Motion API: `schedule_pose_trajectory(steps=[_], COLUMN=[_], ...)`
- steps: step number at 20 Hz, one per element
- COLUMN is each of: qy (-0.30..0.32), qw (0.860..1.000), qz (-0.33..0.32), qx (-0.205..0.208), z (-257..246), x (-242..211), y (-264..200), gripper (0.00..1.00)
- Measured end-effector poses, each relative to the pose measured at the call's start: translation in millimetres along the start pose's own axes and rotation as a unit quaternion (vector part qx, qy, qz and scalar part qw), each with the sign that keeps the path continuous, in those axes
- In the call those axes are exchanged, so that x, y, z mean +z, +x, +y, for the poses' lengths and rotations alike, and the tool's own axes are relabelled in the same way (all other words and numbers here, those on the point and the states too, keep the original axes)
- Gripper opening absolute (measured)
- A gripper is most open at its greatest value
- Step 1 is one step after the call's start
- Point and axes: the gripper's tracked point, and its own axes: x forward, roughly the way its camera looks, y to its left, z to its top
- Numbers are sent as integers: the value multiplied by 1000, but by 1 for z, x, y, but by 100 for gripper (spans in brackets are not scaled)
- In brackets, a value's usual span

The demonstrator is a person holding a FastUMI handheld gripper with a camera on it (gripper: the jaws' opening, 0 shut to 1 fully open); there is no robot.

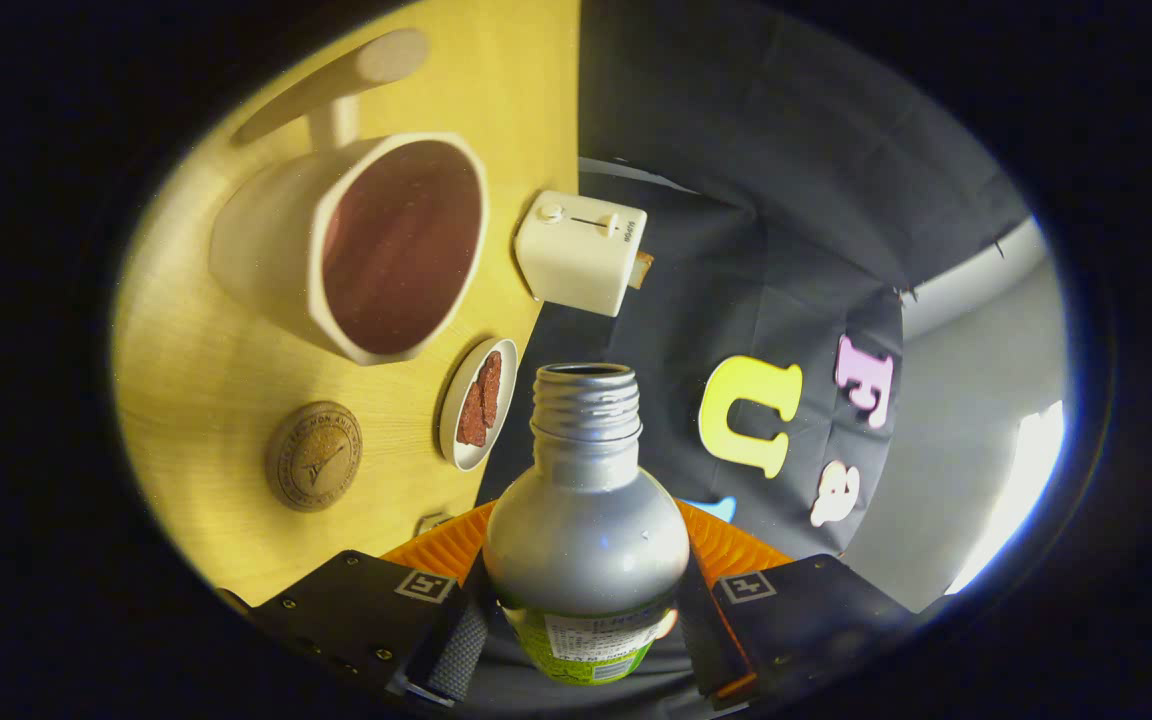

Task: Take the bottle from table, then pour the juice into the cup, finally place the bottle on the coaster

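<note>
While clamped from both sides by the gripper (584, 640), fingers pressing its lower body: silver bottle (586, 530), uncapped, held off the wooden table (206, 400). Beyond its open neck and to one side: cup (356, 245) with long handle, dark inside. Beside the cup: round cork coaster (314, 456), bare. Near the table edge: small dish (478, 403) of reddish pieces, cream toaster (579, 252).

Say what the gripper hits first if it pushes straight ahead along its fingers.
Likely nothing solid soon: the gripper, shut on the bottle, points past the table edge toward the booth's cloth wall. Depth is unclear.
</note>
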Motion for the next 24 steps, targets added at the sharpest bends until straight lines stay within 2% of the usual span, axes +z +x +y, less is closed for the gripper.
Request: schedule_pose_trajectory(steps=[3, 6, 9, 14, 18, 21, 24], qy=[99, 185, 276, 395, 467, 528, 570], qw=[995, 981, 957, 912, 878, 844, 817], qz=[13, 34, 46, 45, 32, 11, -7], qx=[13, 36, 79, 101, 100, 99, 86], z=[1, 4, 15, 20, 13, 8, 3], x=[-9, -20, -20, -17, -15, -9, -6], y=[7, 1, -2, 1, 0, 0, -2], gripper=[80, 80, 81, 81, 81, 81, 81])
